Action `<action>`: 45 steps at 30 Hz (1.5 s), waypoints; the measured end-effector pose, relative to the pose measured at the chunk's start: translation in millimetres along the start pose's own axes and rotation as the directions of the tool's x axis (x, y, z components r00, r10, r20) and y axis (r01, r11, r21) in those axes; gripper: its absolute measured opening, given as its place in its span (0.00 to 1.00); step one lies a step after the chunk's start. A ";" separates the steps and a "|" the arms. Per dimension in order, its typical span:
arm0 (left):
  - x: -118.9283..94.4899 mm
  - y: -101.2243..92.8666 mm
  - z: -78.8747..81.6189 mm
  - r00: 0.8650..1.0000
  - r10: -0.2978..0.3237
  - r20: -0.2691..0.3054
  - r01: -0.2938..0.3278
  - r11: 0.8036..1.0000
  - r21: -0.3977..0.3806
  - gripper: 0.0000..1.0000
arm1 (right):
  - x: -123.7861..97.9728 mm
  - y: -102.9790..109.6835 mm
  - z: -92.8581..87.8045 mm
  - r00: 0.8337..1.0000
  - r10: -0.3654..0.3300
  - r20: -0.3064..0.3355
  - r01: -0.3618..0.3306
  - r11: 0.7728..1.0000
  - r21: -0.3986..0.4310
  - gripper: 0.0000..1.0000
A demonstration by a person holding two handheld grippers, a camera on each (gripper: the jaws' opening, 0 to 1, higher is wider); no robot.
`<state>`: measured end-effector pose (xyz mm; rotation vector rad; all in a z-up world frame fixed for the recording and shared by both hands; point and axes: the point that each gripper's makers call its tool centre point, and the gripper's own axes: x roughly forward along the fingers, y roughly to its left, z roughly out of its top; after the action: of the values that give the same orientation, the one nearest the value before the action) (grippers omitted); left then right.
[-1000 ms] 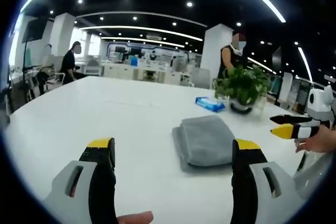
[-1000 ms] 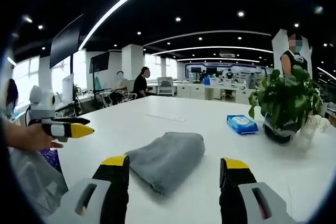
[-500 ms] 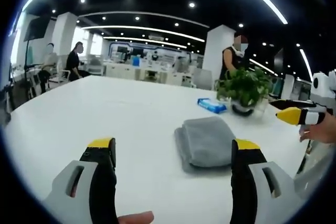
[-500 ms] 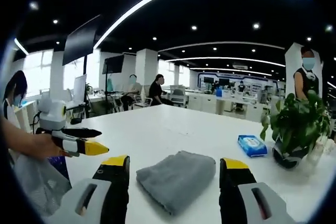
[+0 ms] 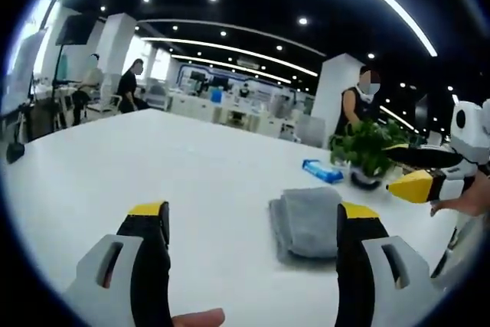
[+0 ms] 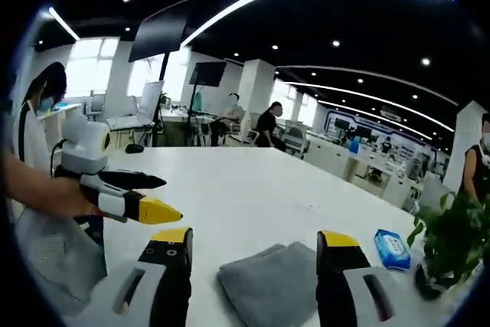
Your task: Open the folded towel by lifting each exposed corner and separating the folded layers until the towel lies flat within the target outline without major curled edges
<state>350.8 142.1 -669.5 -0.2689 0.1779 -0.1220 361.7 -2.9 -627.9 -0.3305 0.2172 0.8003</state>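
Left gripper view: towel [image 5: 308, 221] lies folded on the white table [image 5: 153, 158], at one o'clock from the left gripper [image 5: 253, 220], against its right jaw; jaws wide, empty. The right gripper [image 6: 254, 244] is wide too, with the towel at six o'clock between its jaws. Approach low and pinch only the top layer at an exposed corner

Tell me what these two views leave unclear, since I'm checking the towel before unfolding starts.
- Towel, left gripper view: its near right corner hides behind that view's own right jaw.
- Towel, right gripper view: the near edge is cut off at the bottom, its sides behind the jaws.
- Blue packet: print too small to read.
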 end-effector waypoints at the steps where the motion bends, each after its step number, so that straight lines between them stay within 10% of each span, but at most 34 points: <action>1: -0.4 1.2 0.5 1.000 0.003 0.003 -0.003 1.000 -0.009 0.89 | 1.7 1.5 -1.1 1.000 0.004 -0.004 -0.004 1.000 -0.001 0.64; 32: 5.5 -16.5 -5.6 0.998 -0.052 -0.032 0.054 0.997 0.059 0.86 | 65.9 31.6 -86.9 0.988 0.065 -0.141 -0.045 0.989 0.139 0.38; 45: 7.8 -13.1 -9.4 0.998 -0.047 -0.048 0.049 0.998 0.039 0.86 | 71.6 12.0 -141.6 0.965 -0.013 -0.262 0.058 0.985 0.163 0.22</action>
<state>355.5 126.1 -676.1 -0.2300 0.2152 -0.1795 392.2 0.2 -784.1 -0.2772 0.5223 0.6960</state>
